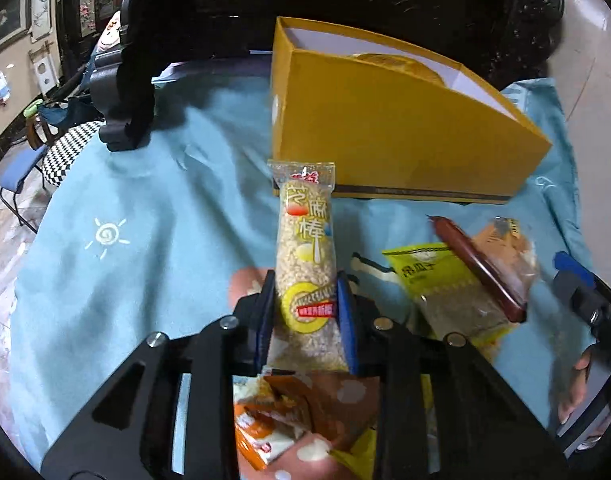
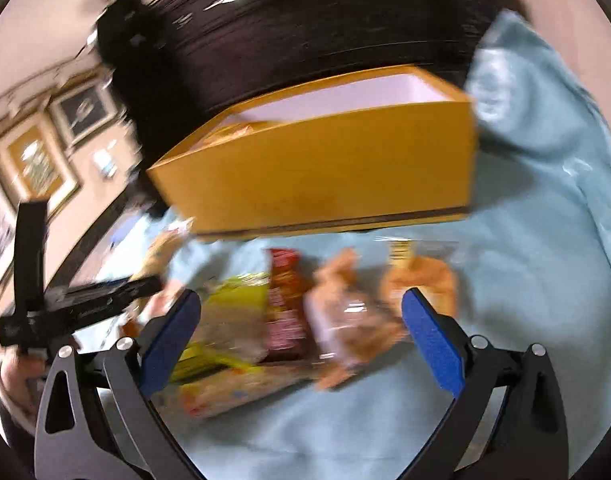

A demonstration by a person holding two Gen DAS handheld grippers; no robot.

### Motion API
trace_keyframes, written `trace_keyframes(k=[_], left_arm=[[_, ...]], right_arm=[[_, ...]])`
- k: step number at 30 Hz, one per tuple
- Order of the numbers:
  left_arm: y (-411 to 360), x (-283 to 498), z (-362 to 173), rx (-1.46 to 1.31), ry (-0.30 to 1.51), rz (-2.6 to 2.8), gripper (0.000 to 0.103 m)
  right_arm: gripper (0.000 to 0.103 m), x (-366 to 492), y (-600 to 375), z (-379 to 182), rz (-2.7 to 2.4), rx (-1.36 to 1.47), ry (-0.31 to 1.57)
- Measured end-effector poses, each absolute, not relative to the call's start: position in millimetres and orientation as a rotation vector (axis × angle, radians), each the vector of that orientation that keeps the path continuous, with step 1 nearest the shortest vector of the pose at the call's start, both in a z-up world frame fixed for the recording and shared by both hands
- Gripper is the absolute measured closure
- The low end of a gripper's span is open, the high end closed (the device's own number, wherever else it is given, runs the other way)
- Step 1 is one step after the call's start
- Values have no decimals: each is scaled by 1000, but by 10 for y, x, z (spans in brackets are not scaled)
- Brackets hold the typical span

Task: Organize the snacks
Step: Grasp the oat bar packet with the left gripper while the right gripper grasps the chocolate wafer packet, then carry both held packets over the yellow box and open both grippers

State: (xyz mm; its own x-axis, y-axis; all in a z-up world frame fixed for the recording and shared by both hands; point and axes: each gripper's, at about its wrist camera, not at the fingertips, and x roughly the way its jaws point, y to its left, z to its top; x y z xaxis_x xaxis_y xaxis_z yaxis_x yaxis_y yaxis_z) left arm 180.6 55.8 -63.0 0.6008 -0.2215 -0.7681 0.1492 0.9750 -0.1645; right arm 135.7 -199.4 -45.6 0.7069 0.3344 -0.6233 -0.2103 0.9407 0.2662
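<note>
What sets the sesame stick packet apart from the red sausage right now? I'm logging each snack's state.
The sesame stick packet is clear, pale and grainy; the red sausage is slim and dark red. The packet is clamped in the left gripper; the sausage lies free across other packets. Both are outside the yellow box.

One yellow box [image 1: 385, 128], perhaps six snack packets [image 1: 305, 264].

Mustard-yellow box [image 1: 385, 128] with a white inside; pale blue cloth [image 1: 125, 200] printed with a white sun; blue pads [image 2: 433, 332] on black grippers; dark red sausage [image 1: 477, 264].
</note>
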Motion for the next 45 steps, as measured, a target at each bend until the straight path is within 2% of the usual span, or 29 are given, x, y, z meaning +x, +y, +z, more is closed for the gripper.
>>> trace_keyframes(k=[2, 3, 4, 9, 14, 16, 19, 24, 33, 40, 43, 45], left_arm=[[566, 1796, -624, -101, 910, -226, 75], [579, 1801, -624, -112, 917, -228, 75], [591, 1802, -624, -119, 921, -232, 75], [631, 1797, -642, -139, 927, -231, 74], [590, 1789, -668, -127, 935, -247, 74], [580, 1782, -664, -125, 933, -253, 74], [568, 1777, -672, -122, 935, -258, 74], [546, 1775, -690, -119, 944, -267, 74], [514, 1730, -621, -108, 915, -291, 75], [446, 1812, -758, -78, 955, -283, 74], [416, 1883, -885, -68, 995, -277, 68], [380, 1886, -892, -50, 989, -283, 56]], right_arm=[[10, 1455, -1814, -505, 314, 106, 791], [23, 1513, -1732, -549, 333, 80, 828], [30, 1565, -1674, -599, 351, 71, 861], [31, 1678, -1594, -667, 372, 80, 910], [43, 1808, -1633, -669, 341, 70, 950], [65, 1870, -1651, -664, 311, 37, 977], [75, 1898, -1577, -691, 336, -17, 1011], [77, 1936, -1498, -665, 349, -53, 1051], [79, 1794, -1801, -603, 410, 180, 1019], [79, 1670, -1861, -631, 424, 231, 1003], [79, 1599, -1920, -639, 432, 248, 1002], [79, 1588, -1907, -664, 432, 248, 1002]])
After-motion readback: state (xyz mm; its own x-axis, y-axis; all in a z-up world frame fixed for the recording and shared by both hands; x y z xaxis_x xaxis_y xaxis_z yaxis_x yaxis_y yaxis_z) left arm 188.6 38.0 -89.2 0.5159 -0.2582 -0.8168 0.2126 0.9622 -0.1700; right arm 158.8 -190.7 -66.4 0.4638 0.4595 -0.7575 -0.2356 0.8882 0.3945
